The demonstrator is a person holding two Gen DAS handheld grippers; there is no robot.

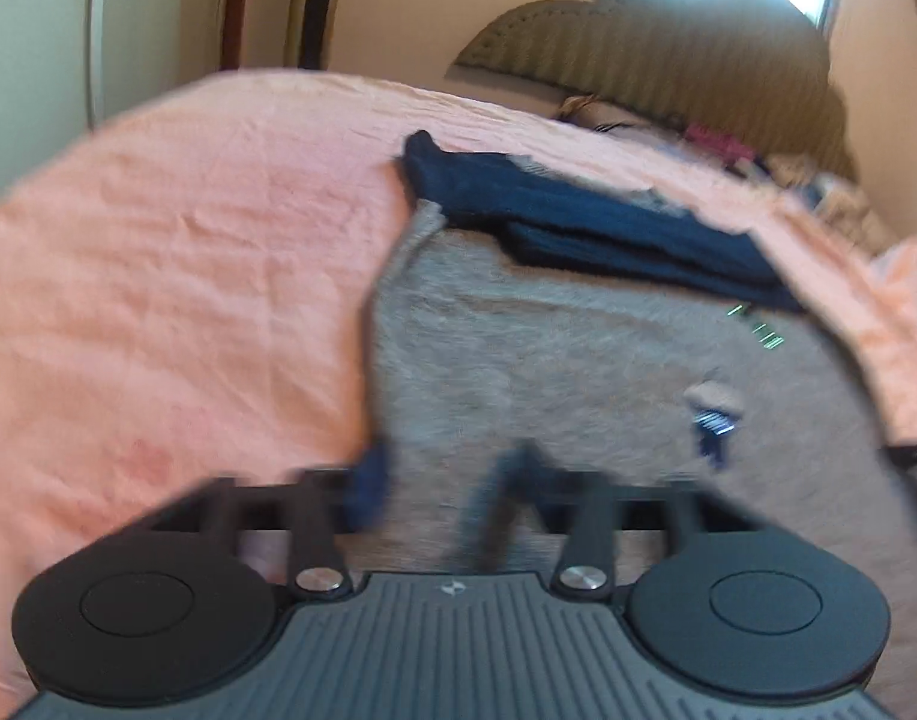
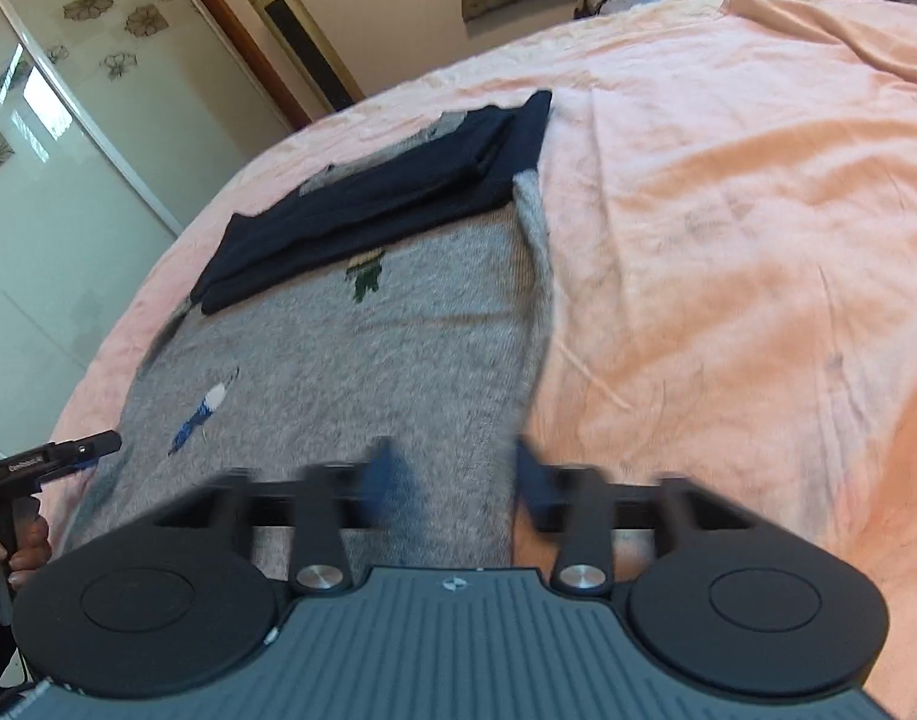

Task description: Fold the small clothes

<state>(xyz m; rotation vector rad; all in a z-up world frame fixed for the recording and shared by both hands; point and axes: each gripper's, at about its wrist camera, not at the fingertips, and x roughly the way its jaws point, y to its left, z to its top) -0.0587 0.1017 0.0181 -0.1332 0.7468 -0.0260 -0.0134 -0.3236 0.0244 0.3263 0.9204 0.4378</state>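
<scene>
A small grey knitted sweater (image 1: 578,360) lies flat on a pink bedsheet (image 1: 158,270); its navy sleeves (image 1: 608,228) are folded across its far end. In the right wrist view the sweater (image 2: 350,348) has small stitched figures and the navy sleeves (image 2: 386,198) lie across the top. My left gripper (image 1: 446,492) is open, its blurred blue-tipped fingers straddling the sweater's near left edge. My right gripper (image 2: 458,480) is open over the sweater's near right edge. The left gripper (image 2: 92,444) also shows at the left edge of the right wrist view.
The pink sheet (image 2: 728,240) spreads wide to the right of the sweater. A padded headboard (image 1: 668,60) and a pile of other clothes (image 1: 728,150) lie at the far end. A mirrored wardrobe door (image 2: 50,150) and a gold tower fan (image 2: 302,30) stand beside the bed.
</scene>
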